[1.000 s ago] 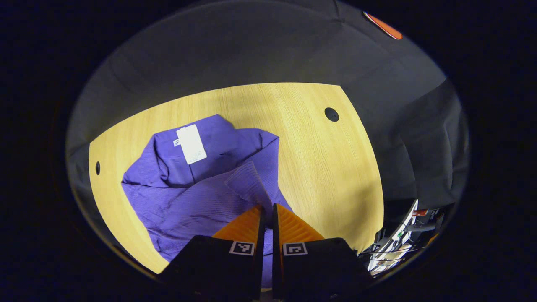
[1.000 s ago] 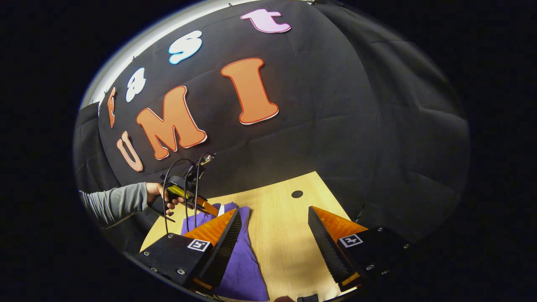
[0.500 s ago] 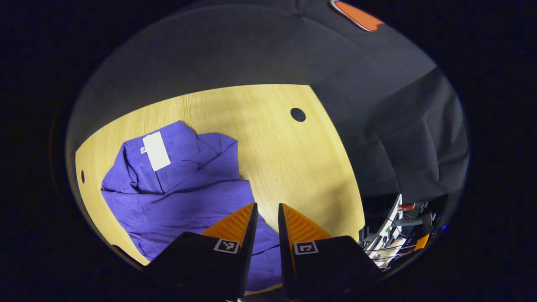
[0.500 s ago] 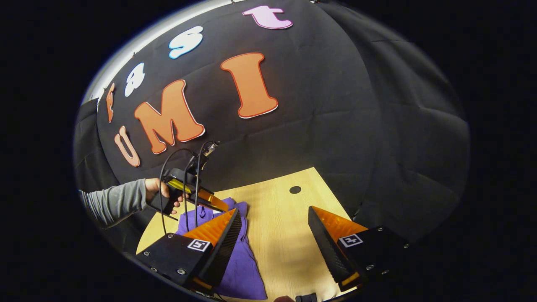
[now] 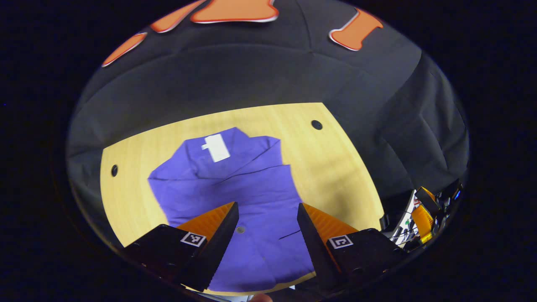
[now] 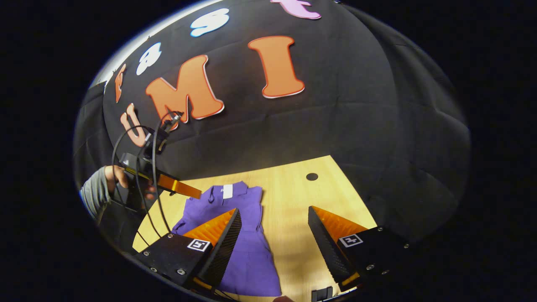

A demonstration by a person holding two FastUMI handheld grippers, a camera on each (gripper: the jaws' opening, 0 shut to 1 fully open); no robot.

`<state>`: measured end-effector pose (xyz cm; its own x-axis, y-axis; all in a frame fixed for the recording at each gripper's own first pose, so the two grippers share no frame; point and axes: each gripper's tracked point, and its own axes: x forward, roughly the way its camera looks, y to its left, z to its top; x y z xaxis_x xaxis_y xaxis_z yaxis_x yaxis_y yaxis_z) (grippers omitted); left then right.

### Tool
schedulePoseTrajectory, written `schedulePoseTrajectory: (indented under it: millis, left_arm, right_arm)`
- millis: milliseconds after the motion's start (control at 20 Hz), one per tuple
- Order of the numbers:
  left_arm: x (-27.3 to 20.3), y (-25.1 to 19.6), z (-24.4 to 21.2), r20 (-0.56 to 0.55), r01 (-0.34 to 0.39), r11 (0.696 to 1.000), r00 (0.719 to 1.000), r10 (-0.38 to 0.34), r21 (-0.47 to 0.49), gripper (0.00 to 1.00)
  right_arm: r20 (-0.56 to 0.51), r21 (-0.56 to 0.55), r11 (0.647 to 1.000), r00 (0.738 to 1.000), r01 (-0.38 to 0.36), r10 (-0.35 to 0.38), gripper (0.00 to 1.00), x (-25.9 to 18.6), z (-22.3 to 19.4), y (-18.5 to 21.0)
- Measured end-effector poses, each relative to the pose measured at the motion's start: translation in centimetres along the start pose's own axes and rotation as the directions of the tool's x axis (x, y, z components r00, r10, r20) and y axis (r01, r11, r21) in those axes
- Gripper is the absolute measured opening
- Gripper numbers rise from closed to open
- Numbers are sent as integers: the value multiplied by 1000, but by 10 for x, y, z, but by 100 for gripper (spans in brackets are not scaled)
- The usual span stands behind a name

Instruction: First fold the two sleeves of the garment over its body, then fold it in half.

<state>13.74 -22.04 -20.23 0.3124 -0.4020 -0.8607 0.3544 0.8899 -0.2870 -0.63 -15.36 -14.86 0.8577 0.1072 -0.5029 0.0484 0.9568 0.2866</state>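
Note:
A purple garment lies on the wooden table, a white label showing near its collar at the far end. One sleeve is laid across its body. My left gripper hangs open above the garment's near part, holding nothing. In the right gripper view the same garment stretches away from the near edge, with its label at the far end. My right gripper is open over the table beside the garment's right edge. The left gripper and the hand holding it appear at the left of that view.
The table has a round dark hole at its far right and another at its left. Black cloth walls close the booth behind. Equipment with cables sits off the table's right edge.
My left gripper opened and let go of the purple sleeve, then lifted and drew back. The sleeve now lies flat on the body. My right gripper stayed open, shifting slightly.

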Motion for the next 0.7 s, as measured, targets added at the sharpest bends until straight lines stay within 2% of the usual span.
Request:
schedulePoseTrajectory:
  millis: [100,300,450,700]
  left_arm:
    - [-22,35,-26,21,-47,998,999,48,-34,97]
    - [-52,105,-102,5,-159,985,987,160,-65,98]
    - [-59,138,-169,-45,-191,972,981,187,-138,98]
    - [-44,177,-267,-154,-229,948,968,199,-220,98]
  right_arm:
    - [-54,-41,999,999,6,-8,95,6,-20,11]
    - [-209,-91,996,978,5,-24,96,16,-75,26]
    - [-320,-77,997,947,-11,-15,96,22,-117,33]
    - [-476,-104,995,878,2,-51,96,30,-179,24]
